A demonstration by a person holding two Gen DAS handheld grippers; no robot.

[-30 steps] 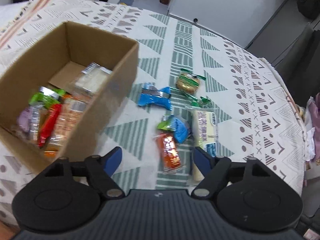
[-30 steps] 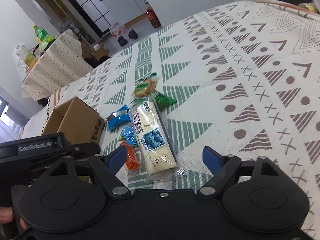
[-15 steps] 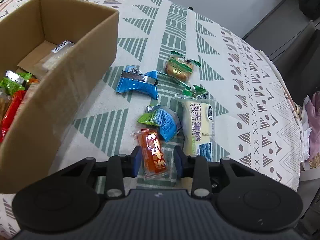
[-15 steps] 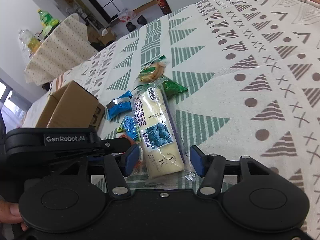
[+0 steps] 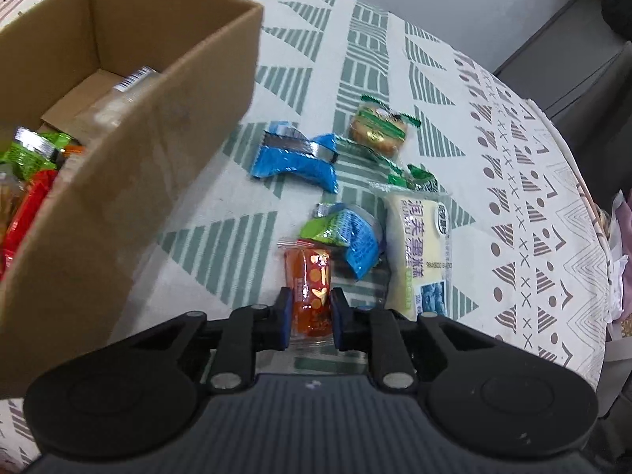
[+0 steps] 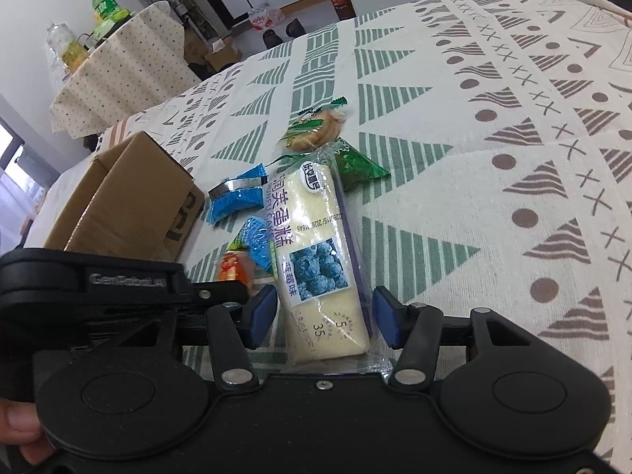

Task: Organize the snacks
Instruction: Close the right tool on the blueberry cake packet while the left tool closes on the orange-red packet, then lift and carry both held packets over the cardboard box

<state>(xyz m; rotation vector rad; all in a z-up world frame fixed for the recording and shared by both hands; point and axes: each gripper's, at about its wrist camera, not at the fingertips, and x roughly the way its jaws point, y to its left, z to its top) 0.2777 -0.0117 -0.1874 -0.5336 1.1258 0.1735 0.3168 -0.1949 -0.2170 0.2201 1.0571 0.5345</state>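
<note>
In the left wrist view, the left gripper [image 5: 311, 318] sits low in the middle of the frame, its blue pads pressed against both sides of the orange snack packet [image 5: 311, 286], which lies on the patterned tablecloth [image 5: 513, 150]. Just right of it lies the pale cake bar [image 5: 419, 252]; a small blue-and-green packet [image 5: 347, 237] touches the orange one's top. Above centre are a blue wrapper [image 5: 294, 156] and a green-wrapped biscuit [image 5: 378, 128]. The cardboard box [image 5: 158, 146] fills the left side (several snacks already inside).

In the right wrist view, the right gripper [image 6: 323, 318] is at lower centre, jaws apart, one blue pad on either side of the cake bar [image 6: 316, 260] without visibly touching it. The left gripper's black body [image 6: 118, 288] crosses the lower left, and the box [image 6: 130, 201] stands at middle left.
</note>
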